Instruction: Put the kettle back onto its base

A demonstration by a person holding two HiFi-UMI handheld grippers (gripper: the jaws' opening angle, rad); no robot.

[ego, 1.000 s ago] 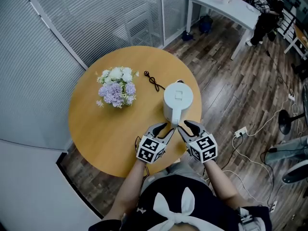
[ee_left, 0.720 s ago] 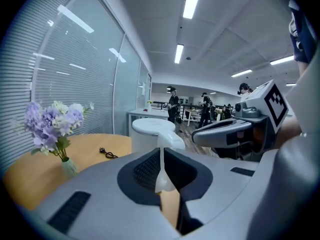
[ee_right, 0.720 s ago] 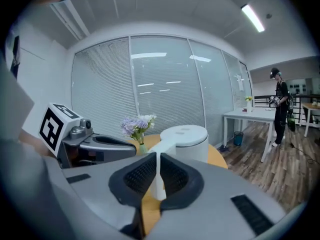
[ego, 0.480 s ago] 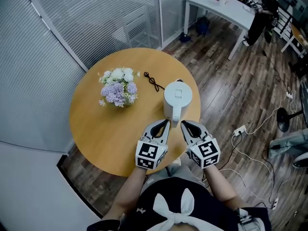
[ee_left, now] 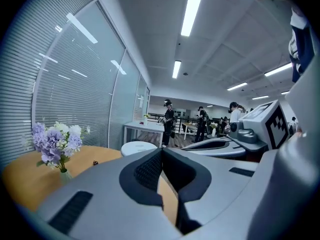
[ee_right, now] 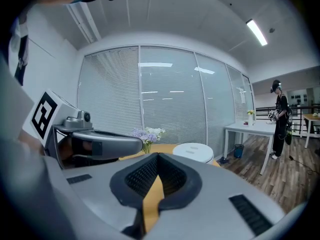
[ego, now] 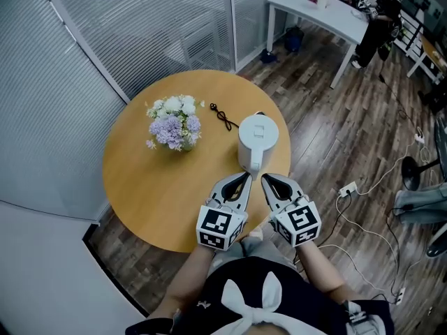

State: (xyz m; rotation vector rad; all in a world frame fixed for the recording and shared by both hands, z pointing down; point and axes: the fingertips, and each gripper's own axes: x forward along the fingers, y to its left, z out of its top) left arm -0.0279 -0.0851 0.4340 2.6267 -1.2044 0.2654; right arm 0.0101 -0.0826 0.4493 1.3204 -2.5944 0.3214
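Head view: left gripper (ego: 244, 178) and right gripper (ego: 266, 178) sit side by side over the near rim of the round table (ego: 140, 180). Tips point away from the person. Each gripper's own view shows its ribbed pads pressed together with nothing between them, so both are empty.

Kettle (ego: 258, 139) is just beyond the tips, straight ahead and between the two lines of reach. It stands upright on the table's right side, apart from both grippers. A narrow white part (the handle, I judge) faces the tips. The right hand looks marginally better lined up with it, otherwise they are equally near.

No separate base can be made out. It may sit under the kettle, in which case the job reads as done.

Nothing lies between tips and kettle. Past it, to the left, is a small black cord (ego: 222, 117). Further left are the flowers (ego: 173, 123), well clear. Far off are a blinded glass wall, a white desk (ego: 328, 9) and a standing person (ego: 380, 19).
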